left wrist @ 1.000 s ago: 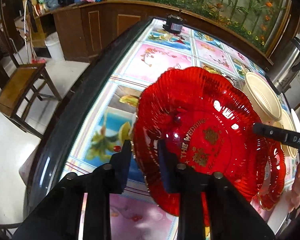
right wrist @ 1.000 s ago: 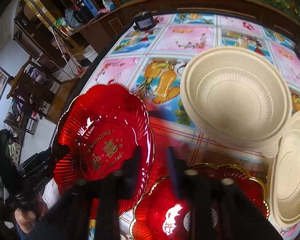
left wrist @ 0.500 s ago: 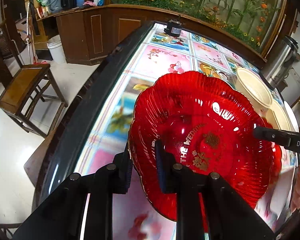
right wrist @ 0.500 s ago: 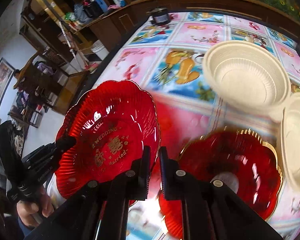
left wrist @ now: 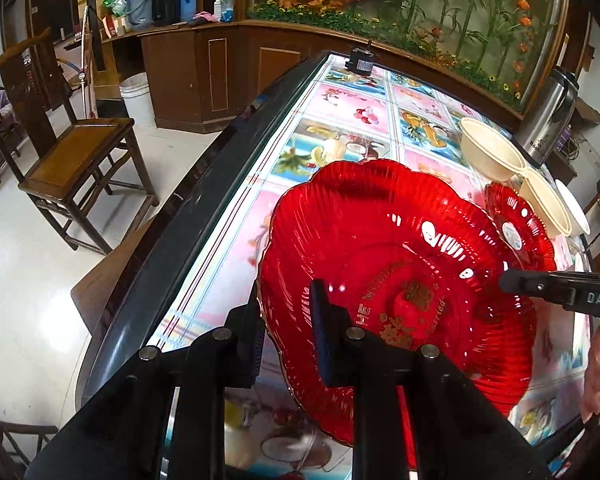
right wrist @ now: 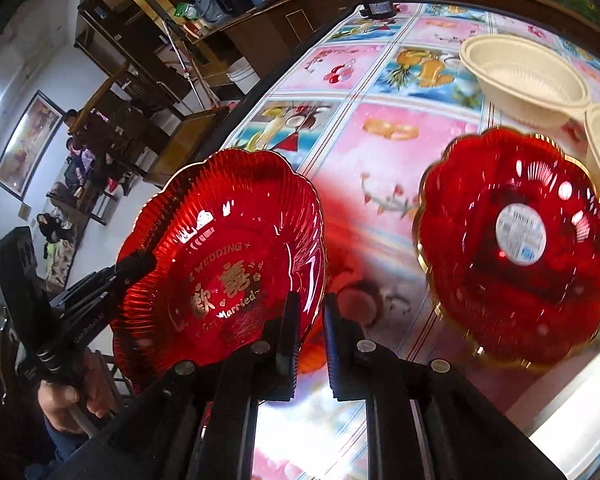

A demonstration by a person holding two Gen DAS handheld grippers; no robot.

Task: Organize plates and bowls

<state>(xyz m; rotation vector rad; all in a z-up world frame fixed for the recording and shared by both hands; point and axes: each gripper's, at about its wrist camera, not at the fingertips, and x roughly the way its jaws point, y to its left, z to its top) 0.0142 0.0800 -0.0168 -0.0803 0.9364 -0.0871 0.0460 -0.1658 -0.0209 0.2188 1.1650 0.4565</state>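
Note:
A large red scalloped plate [left wrist: 400, 264] with gold wedding lettering is held above the table by both grippers. My left gripper [left wrist: 286, 320] is shut on its near rim; it also shows in the right wrist view [right wrist: 136, 264]. My right gripper [right wrist: 310, 312] is shut on the plate's [right wrist: 228, 256] right rim; its finger [left wrist: 540, 284] shows in the left wrist view. A second red plate [right wrist: 516, 248] with a white sticker lies on the table to the right [left wrist: 516, 228]. Cream bowls [right wrist: 528, 76] [left wrist: 488, 156] stand behind it.
The table [right wrist: 380, 148] carries a colourful fruit-picture cloth and has a dark edge [left wrist: 204, 196]. A small black device [left wrist: 360, 64] sits at its far end. A steel kettle [left wrist: 548, 120] stands at the far right. A wooden chair [left wrist: 76, 148] stands on the floor at the left.
The big red plate has been lifted up off the table and drawn back toward me. My right gripper has closed on its rim. The second red plate stayed on the table.

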